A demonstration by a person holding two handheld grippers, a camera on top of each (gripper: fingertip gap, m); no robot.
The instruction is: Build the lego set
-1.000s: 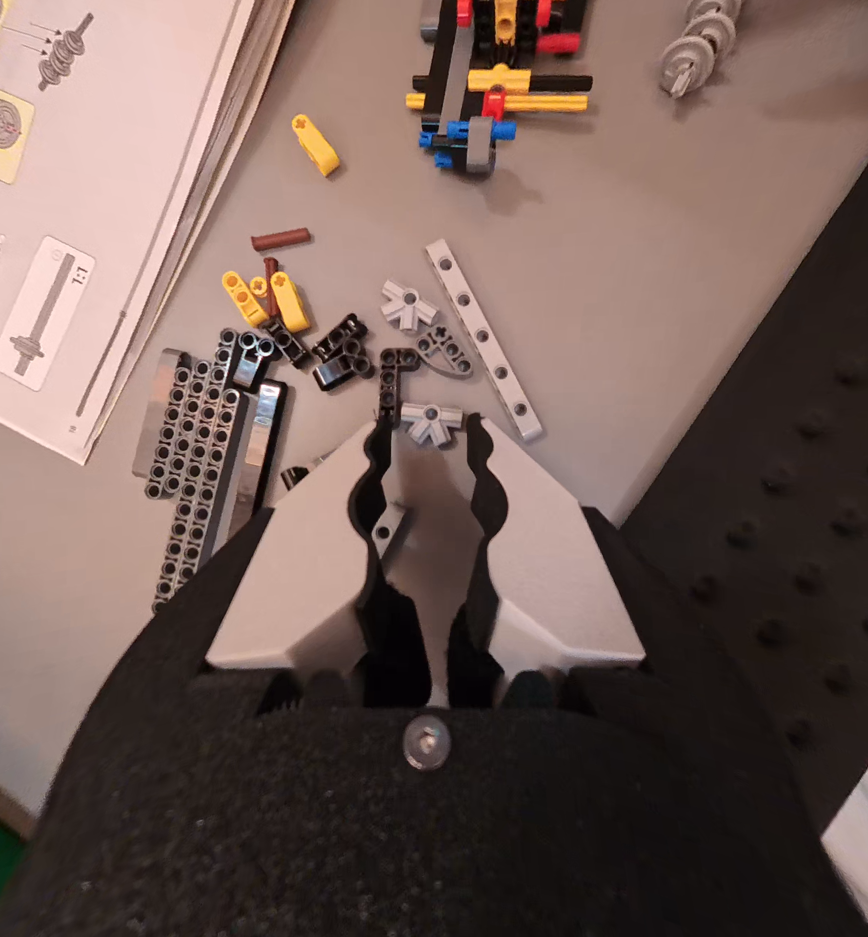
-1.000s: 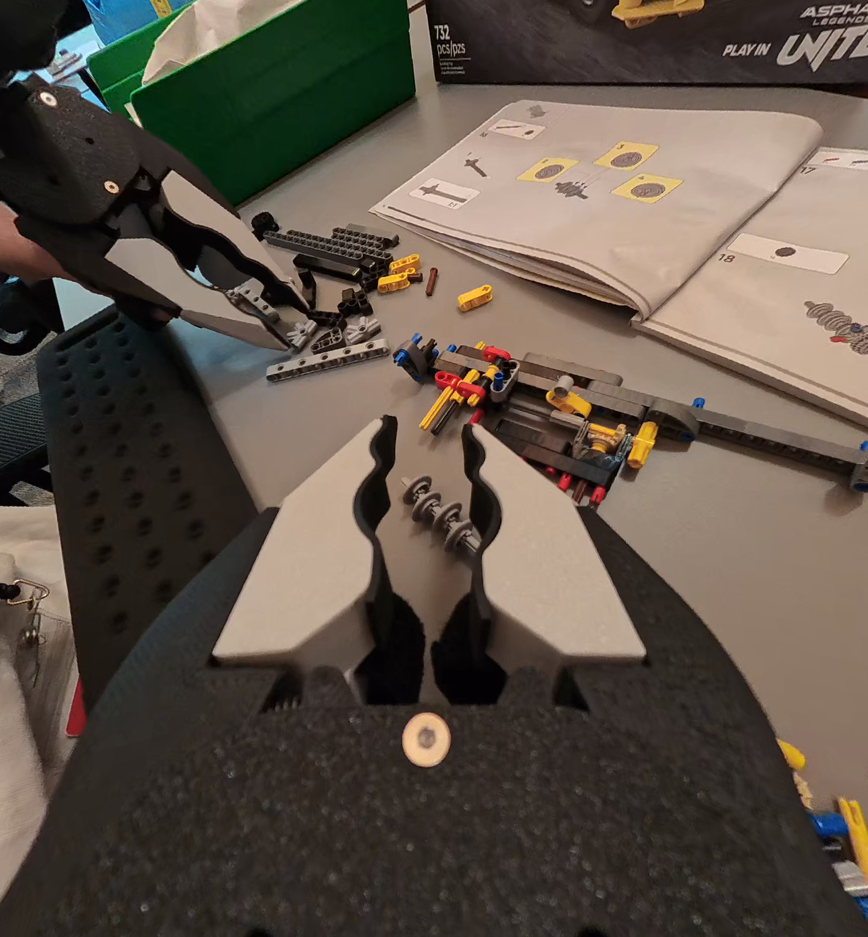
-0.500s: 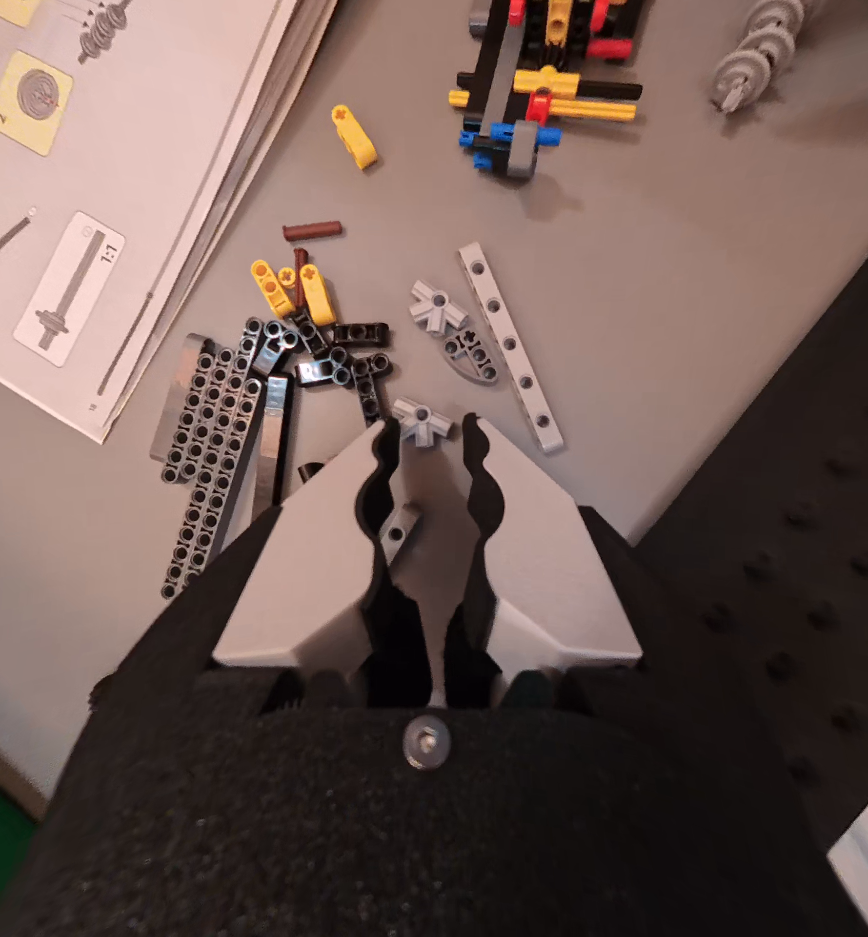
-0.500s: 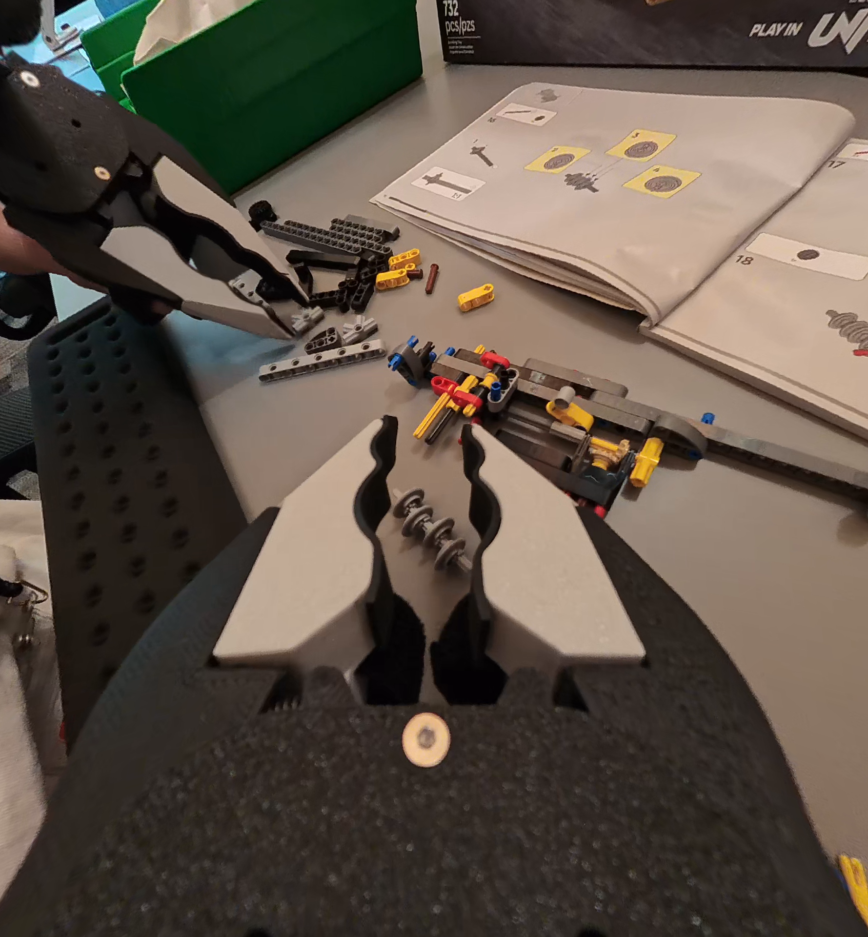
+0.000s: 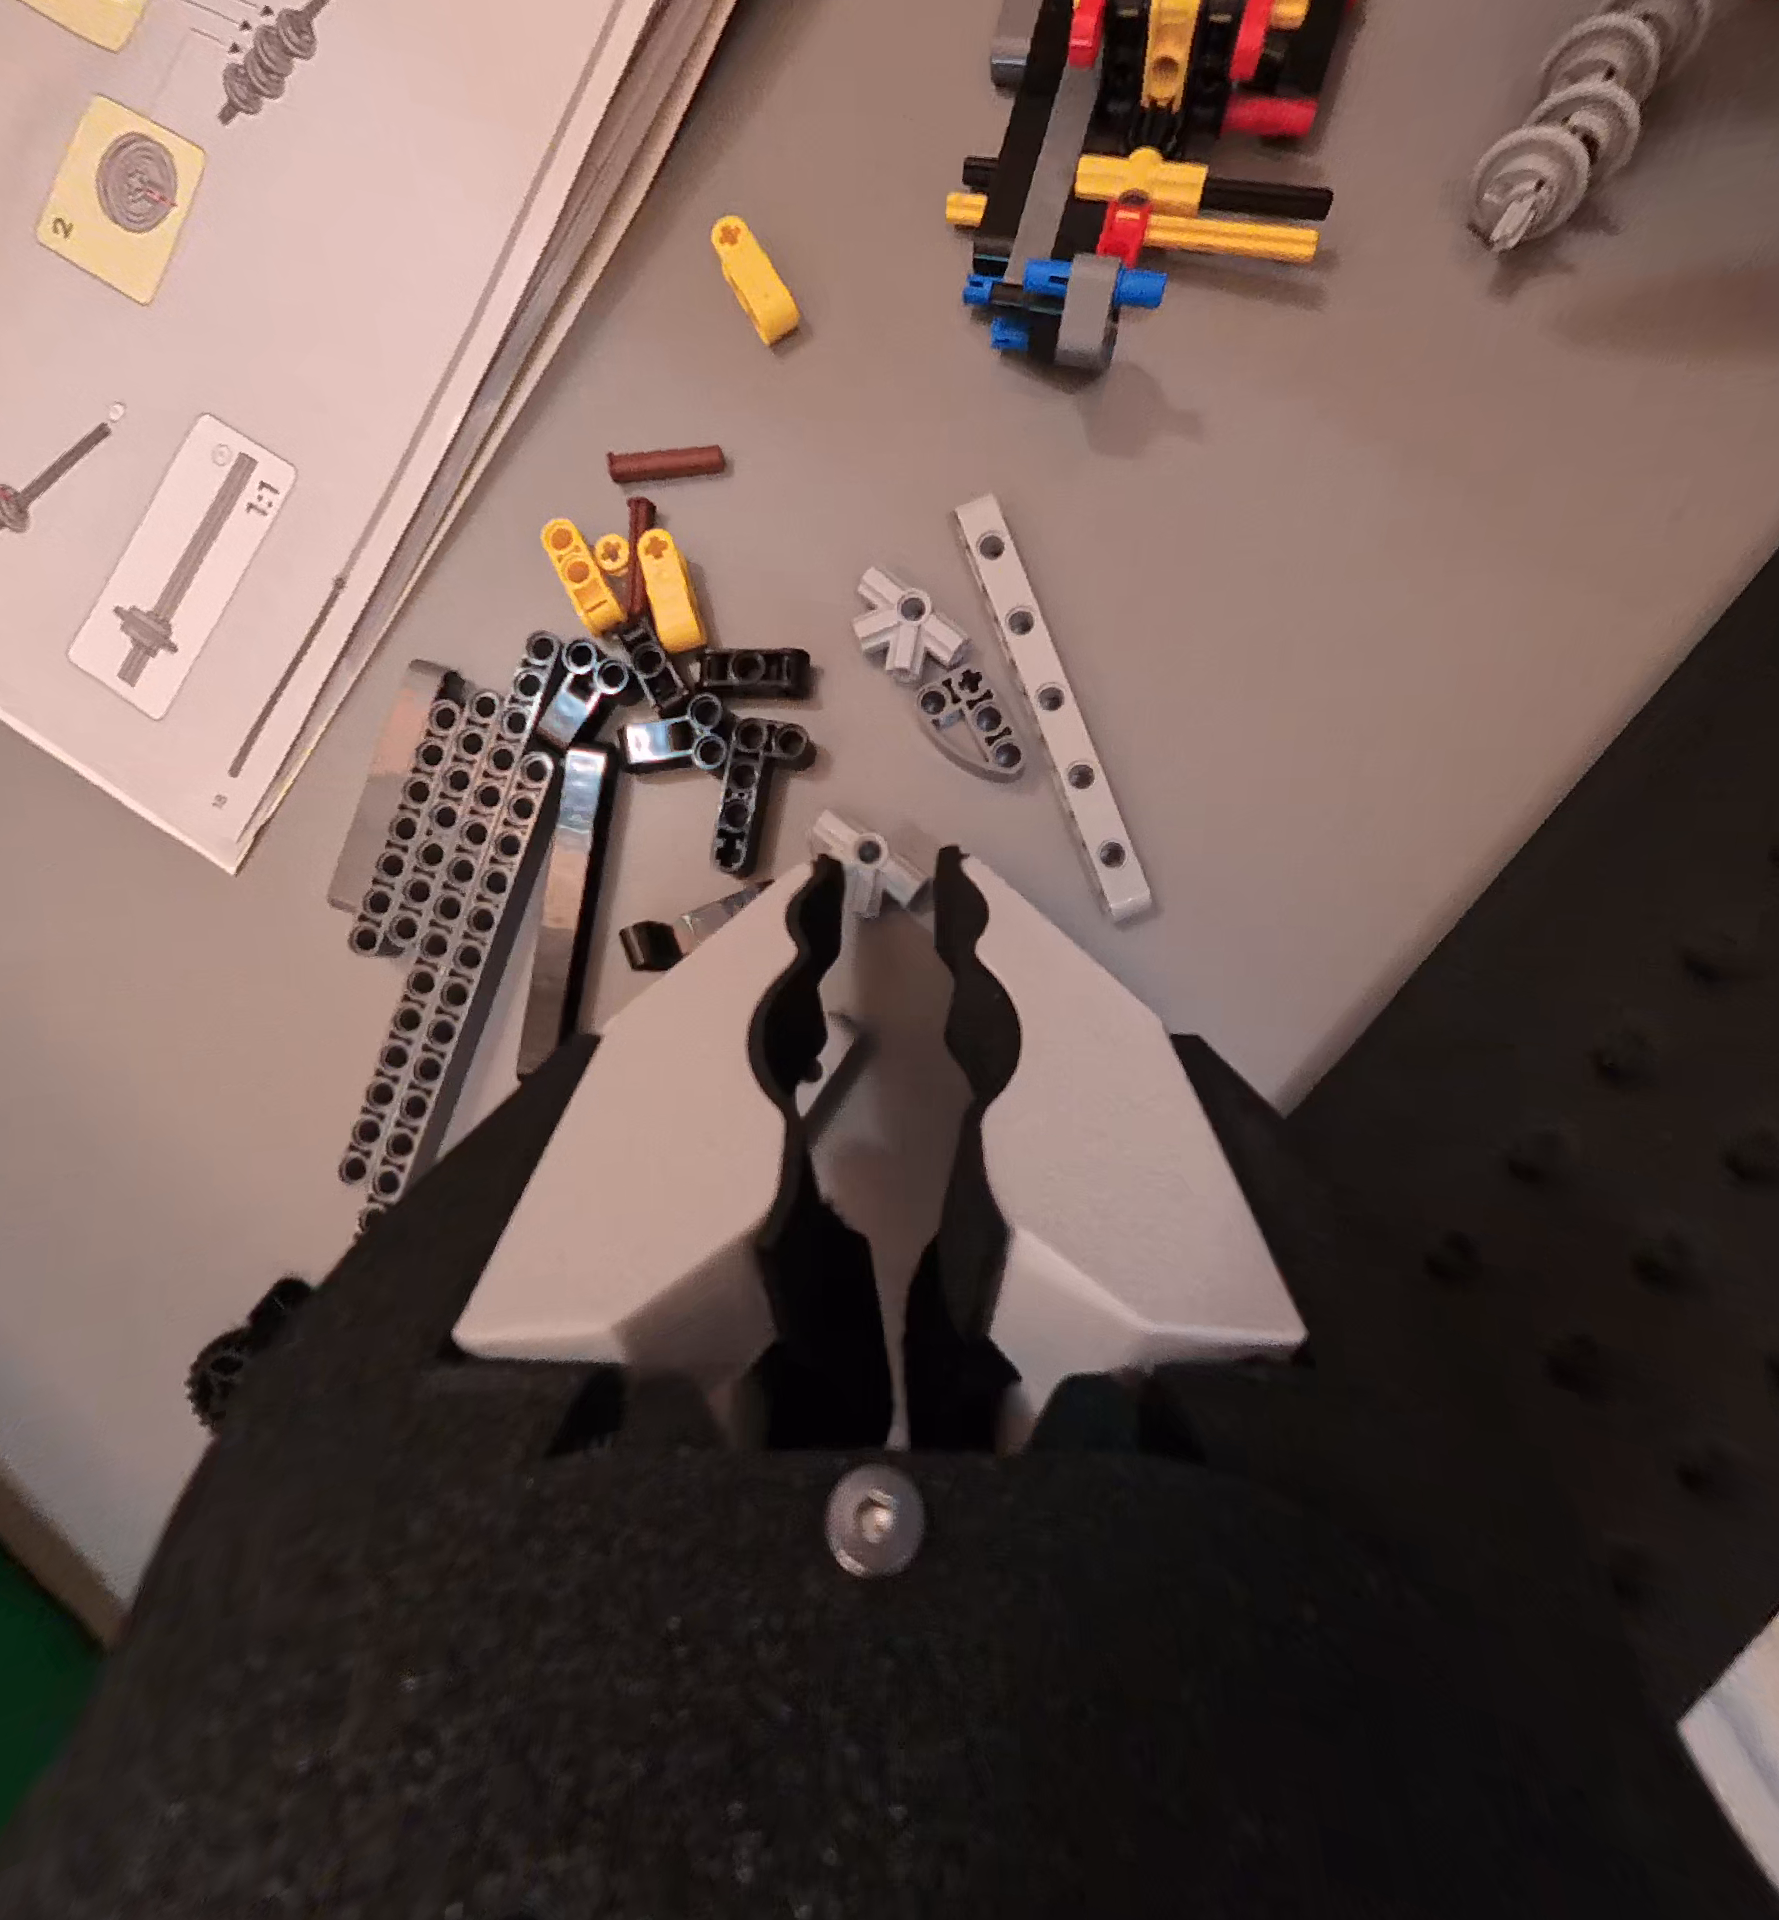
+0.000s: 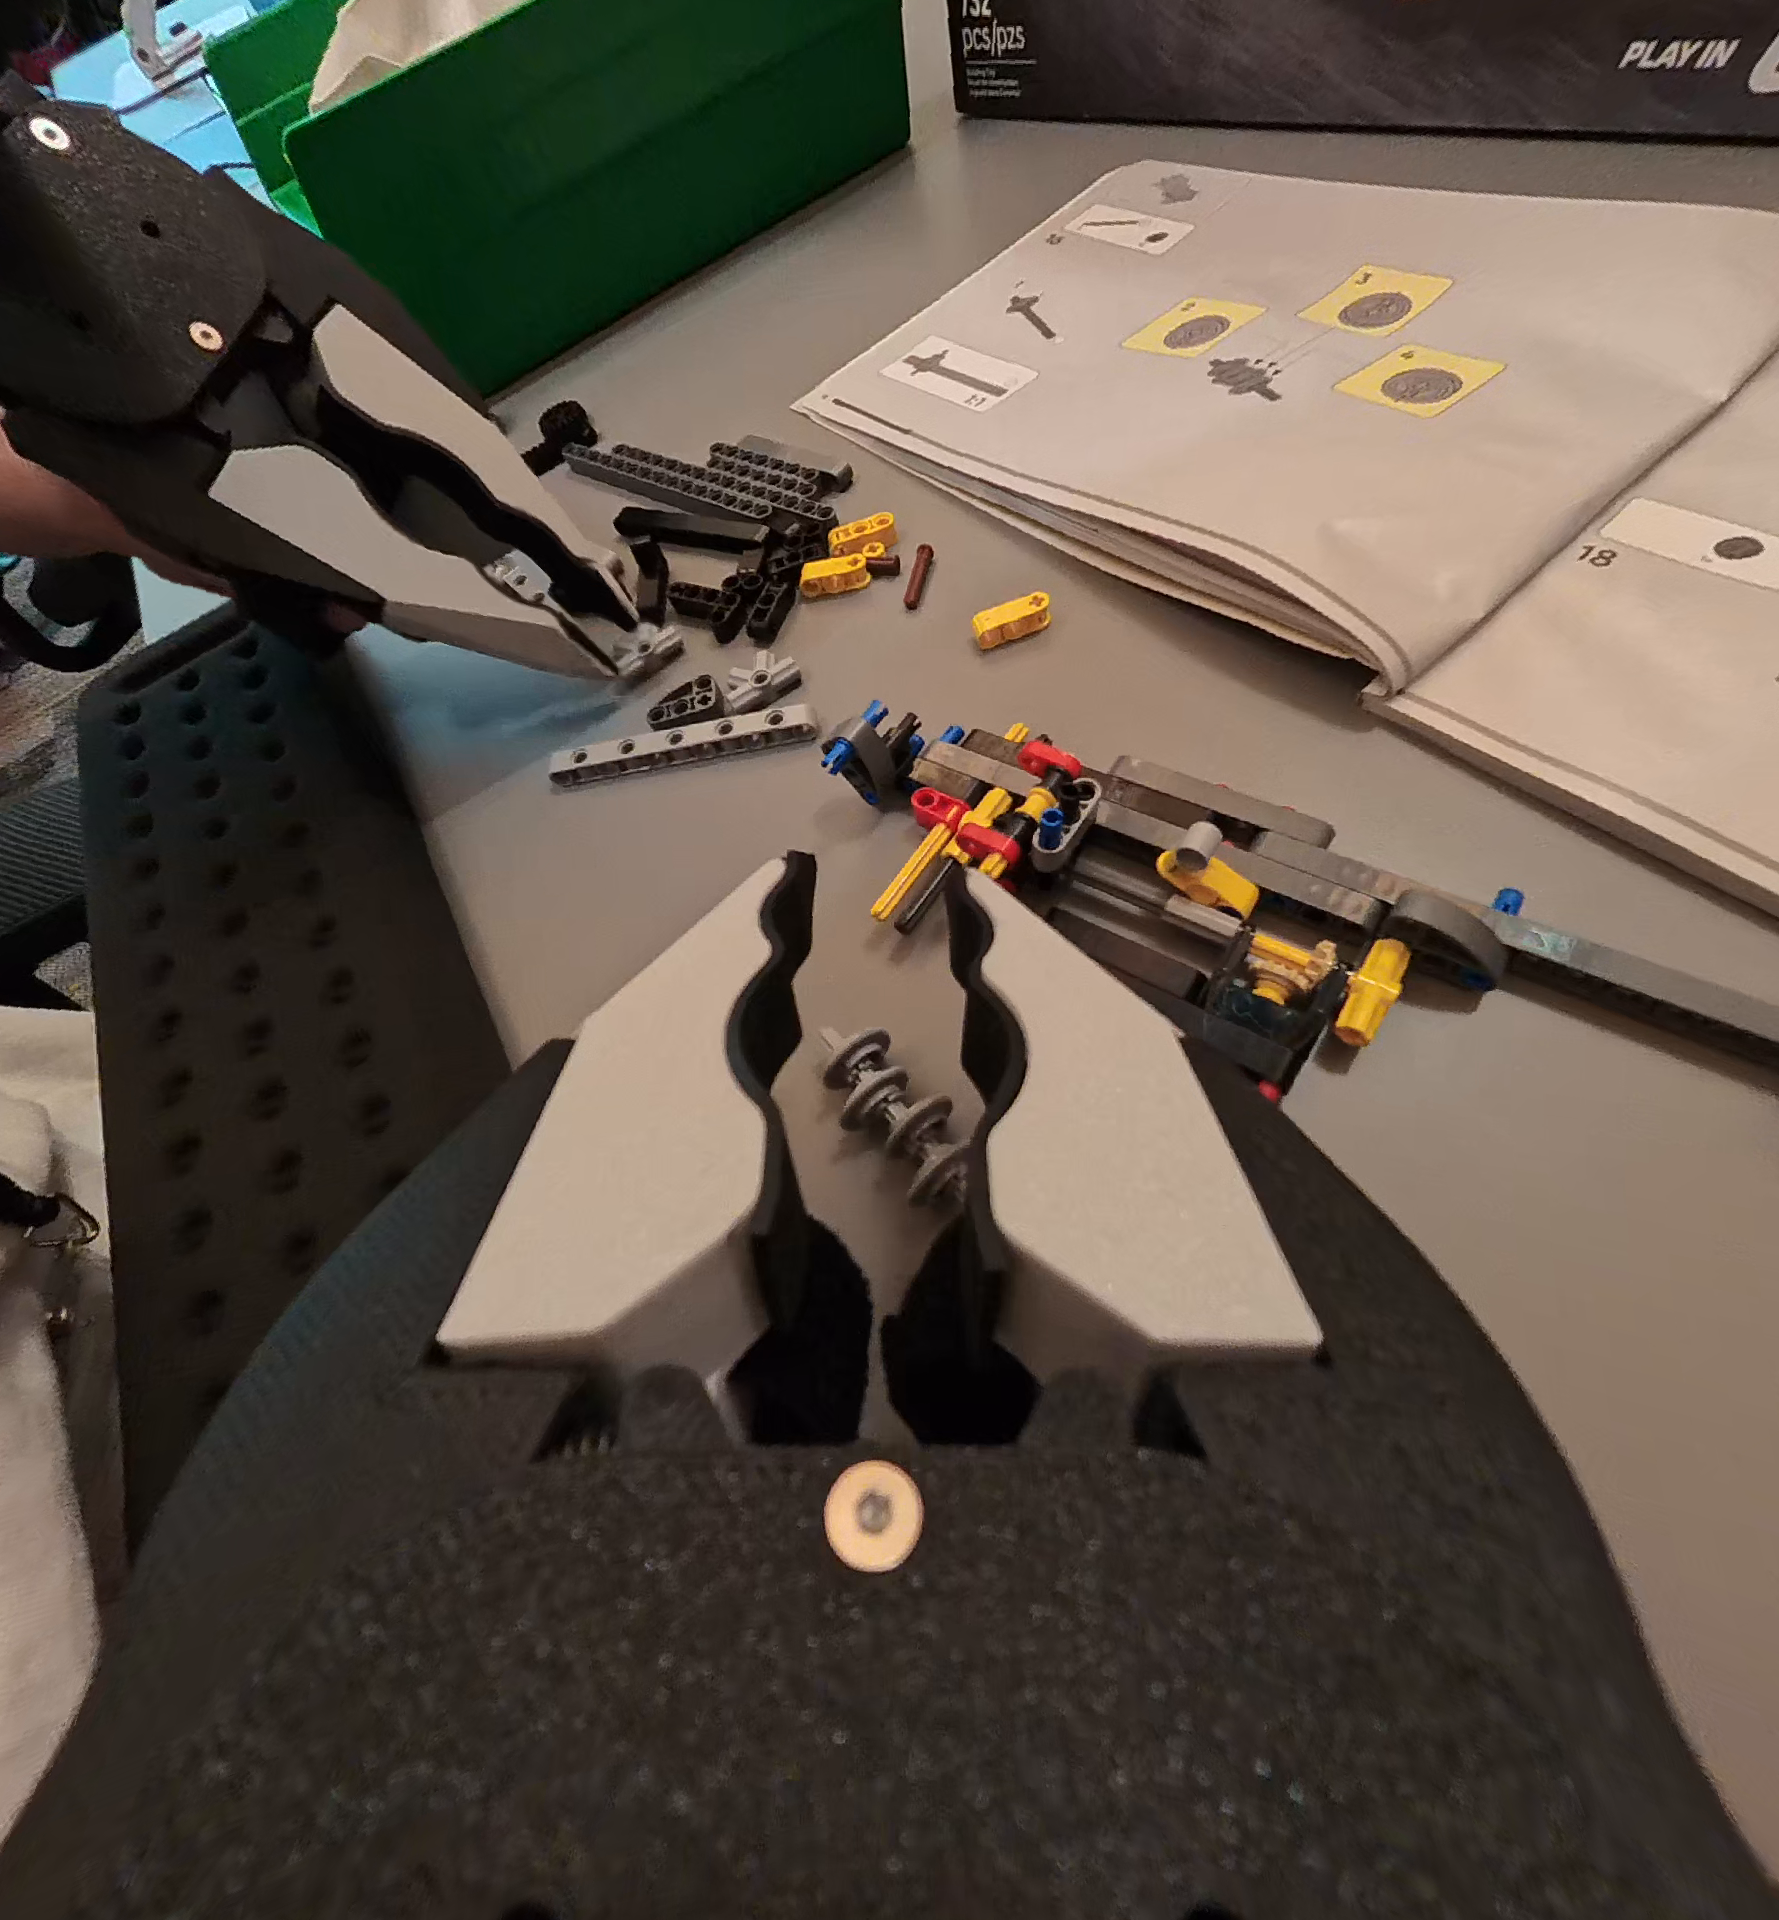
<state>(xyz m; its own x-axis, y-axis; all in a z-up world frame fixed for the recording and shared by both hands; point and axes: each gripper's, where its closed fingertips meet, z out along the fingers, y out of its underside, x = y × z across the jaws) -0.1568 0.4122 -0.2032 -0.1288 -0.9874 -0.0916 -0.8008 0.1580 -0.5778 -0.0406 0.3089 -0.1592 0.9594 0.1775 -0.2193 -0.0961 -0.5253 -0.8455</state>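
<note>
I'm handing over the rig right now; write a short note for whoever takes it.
Left gripper: open, tips at a light grey hub on the table, not gripped yet.
Right gripper: open, above the grey disc axle, which lies on the table between its fingers.
Chassis is partly built, beside the open manual.
Loose parts pile, long grey beam and second hub remain unplaced.
Left: grasp the hub, keep assembling.

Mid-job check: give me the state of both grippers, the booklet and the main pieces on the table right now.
left gripper: open, tips at a light grey connector
right gripper: open, above the gear axle
gear axle: lying flat on the table, ungripped
instruction booklet: open, flat
chassis assembly: partly built, lying on the table
grey beam: loose, flat
</note>
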